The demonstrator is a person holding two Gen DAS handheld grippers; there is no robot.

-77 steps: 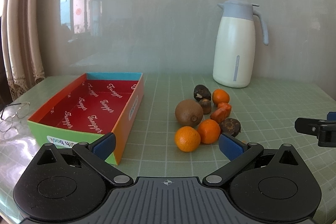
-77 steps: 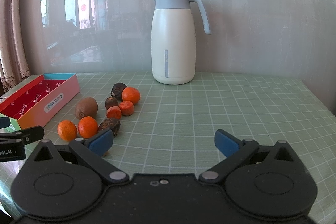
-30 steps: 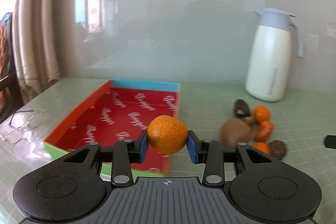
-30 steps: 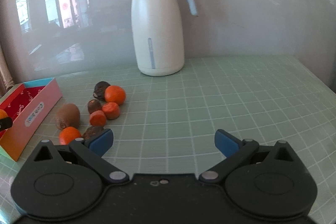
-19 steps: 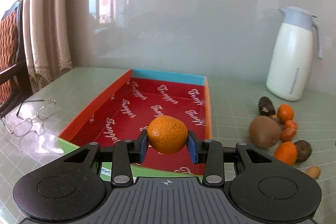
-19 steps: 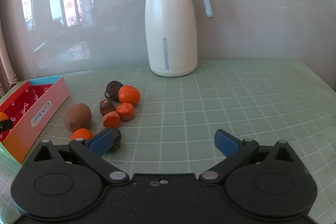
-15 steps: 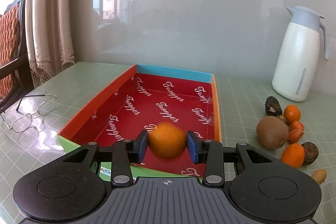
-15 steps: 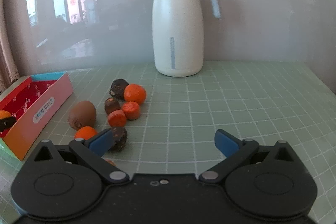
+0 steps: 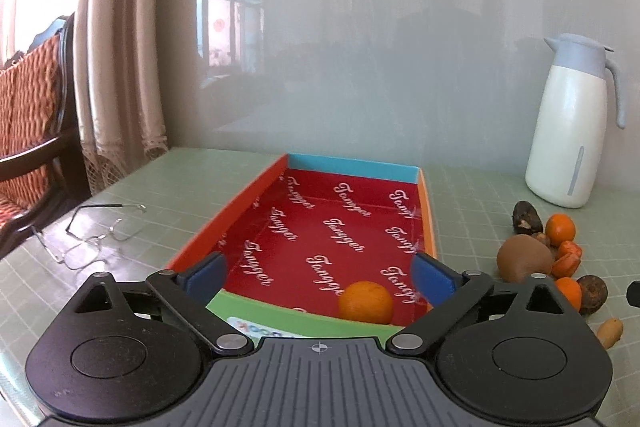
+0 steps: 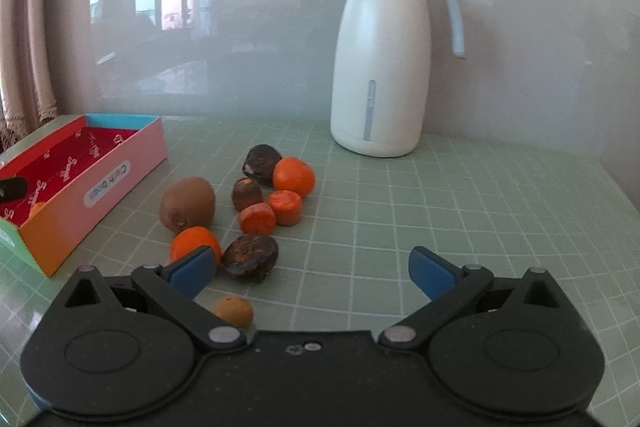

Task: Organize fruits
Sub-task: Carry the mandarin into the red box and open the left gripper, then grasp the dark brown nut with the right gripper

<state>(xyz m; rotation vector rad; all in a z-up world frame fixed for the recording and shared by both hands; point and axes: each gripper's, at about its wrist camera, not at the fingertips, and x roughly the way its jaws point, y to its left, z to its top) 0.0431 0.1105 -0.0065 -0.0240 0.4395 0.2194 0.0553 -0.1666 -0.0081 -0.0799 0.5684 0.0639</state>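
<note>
A mandarin [image 9: 365,302] lies on the red floor of the open cardboard box [image 9: 425,211], near its front right corner. My left gripper [image 9: 318,273] hovers over the box's near end; its jaws are opening and nothing is between them. To the right of the box lie a brown kiwi [image 10: 187,203], several mandarins [image 10: 293,176], dark wrinkled fruits [image 10: 251,254] and orange pieces [image 10: 258,218]. My right gripper [image 10: 312,273] stands open just in front of this pile, holding nothing. A small tan fruit [image 10: 233,311] lies by its left finger.
A white jug with a grey lid [image 10: 384,63] stands at the back of the green gridded table [image 10: 460,211]. Wire-rimmed glasses [image 9: 94,233] lie left of the box. A chair with a striped cushion [image 9: 30,115] and a curtain are at the far left.
The left gripper carried the mandarin over the box, then its jaws spread and the mandarin dropped onto the box floor. The right gripper moved closer to the fruit pile.
</note>
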